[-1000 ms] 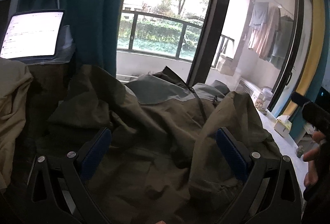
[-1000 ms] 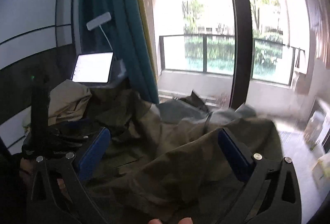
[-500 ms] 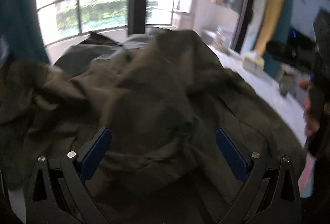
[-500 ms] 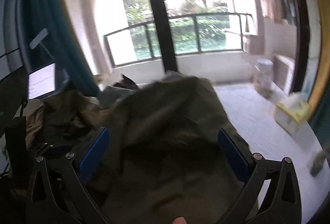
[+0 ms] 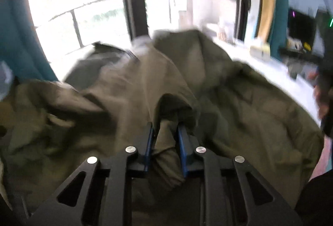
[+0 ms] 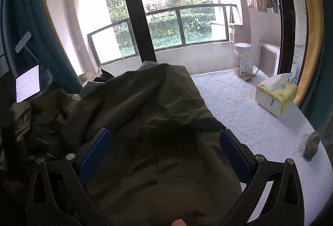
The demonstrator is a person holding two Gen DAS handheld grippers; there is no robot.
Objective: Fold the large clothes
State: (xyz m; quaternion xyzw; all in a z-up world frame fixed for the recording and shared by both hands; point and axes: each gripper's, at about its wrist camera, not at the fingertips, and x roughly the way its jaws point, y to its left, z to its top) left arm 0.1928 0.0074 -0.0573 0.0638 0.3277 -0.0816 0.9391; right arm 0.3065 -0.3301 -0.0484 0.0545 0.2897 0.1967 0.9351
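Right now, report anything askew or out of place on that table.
The olive jacket lies crumpled in a heap, not spread flat. A fold of it is bunched between the closing left gripper. Nothing spilled or visibly damaged.

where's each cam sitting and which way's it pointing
Left wrist: on the left gripper, looking down its fingers over the olive jacket toward the window; jaws closing with a fold between them; the person's other hand at right.
Right wrist: on the right gripper, jaws wide over the jacket, facing the balcony and tissue box.
Shared: jacket, white tablecloth, window.
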